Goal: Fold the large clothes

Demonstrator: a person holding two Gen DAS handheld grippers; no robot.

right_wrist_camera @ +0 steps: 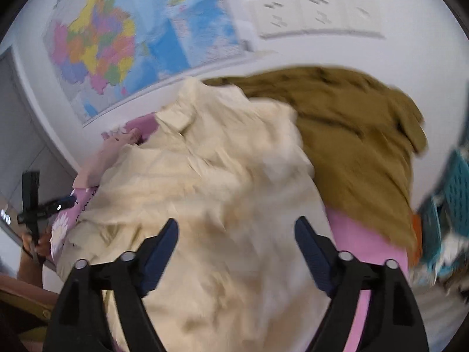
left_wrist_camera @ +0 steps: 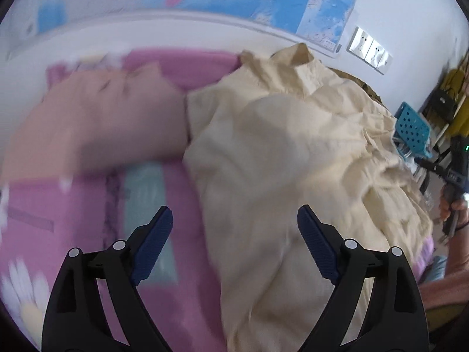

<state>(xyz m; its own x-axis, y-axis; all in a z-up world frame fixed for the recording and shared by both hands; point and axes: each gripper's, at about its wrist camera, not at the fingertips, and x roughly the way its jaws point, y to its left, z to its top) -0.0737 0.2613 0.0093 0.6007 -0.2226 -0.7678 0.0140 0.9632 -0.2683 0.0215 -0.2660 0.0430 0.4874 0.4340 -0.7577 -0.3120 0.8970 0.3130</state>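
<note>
Two claws, both with fingers spread wide and nothing between them; the left claw (left_wrist_camera: 234, 228) hangs over the near edge of one cream shirt (left_wrist_camera: 287, 152), its right finger above the cloth and its left finger above the pink bedsheet (left_wrist_camera: 88, 234); the right claw (right_wrist_camera: 236, 240) hangs over the same cream shirt (right_wrist_camera: 211, 190), its right finger at the border between the shirt and the pink bedsheet (right_wrist_camera: 363, 243); whether either touches the fabric cannot be told.

The shirt lies crumpled and heaped on the sheet, collar toward the wall; one peach garment (left_wrist_camera: 96, 123) lies just beside it on the left, blurred; one brown garment (right_wrist_camera: 357, 135) lies against its far right side, partly under it; so three pieces of clothing in all.

Beyond them, one map (right_wrist_camera: 123, 44) hangs on the white wall, with a row of three wall sockets (right_wrist_camera: 316, 14) to its right; one blue perforated basket (left_wrist_camera: 413, 129) stands off the right edge of the bed.
</note>
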